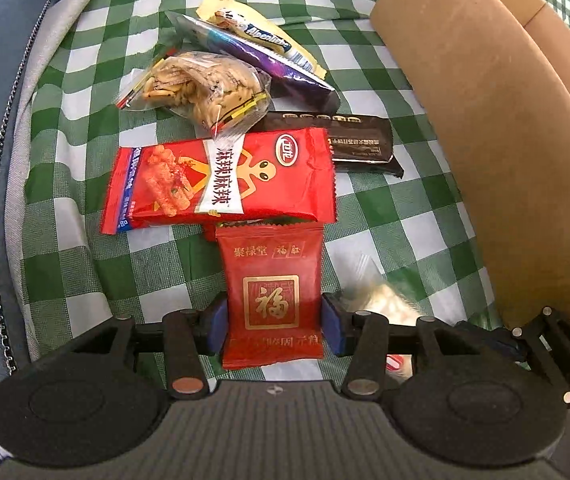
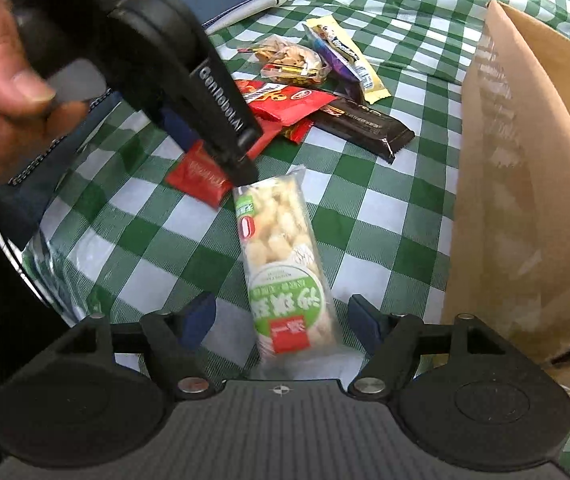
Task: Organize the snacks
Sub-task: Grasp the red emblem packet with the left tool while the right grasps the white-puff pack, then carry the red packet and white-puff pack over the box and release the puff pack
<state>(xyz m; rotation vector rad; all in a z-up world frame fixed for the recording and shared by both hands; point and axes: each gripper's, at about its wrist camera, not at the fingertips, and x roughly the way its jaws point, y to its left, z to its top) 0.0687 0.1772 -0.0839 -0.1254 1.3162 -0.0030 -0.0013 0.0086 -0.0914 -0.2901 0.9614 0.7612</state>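
Observation:
A small red packet with a gold square lies flat on the checked cloth. My left gripper straddles it, its blue pads at the packet's two side edges without bending it. The right wrist view shows that gripper coming down from the upper left over the same red packet. A white and green snack bar lies lengthwise between the pads of my right gripper, which stands open with wide gaps on both sides. That bar shows blurred beside the left gripper.
A snack pile lies beyond: a large red packet, a black bar, a clear biscuit bag, a purple packet and a yellow one. A cardboard box stands open at the right. A hand holds the left gripper.

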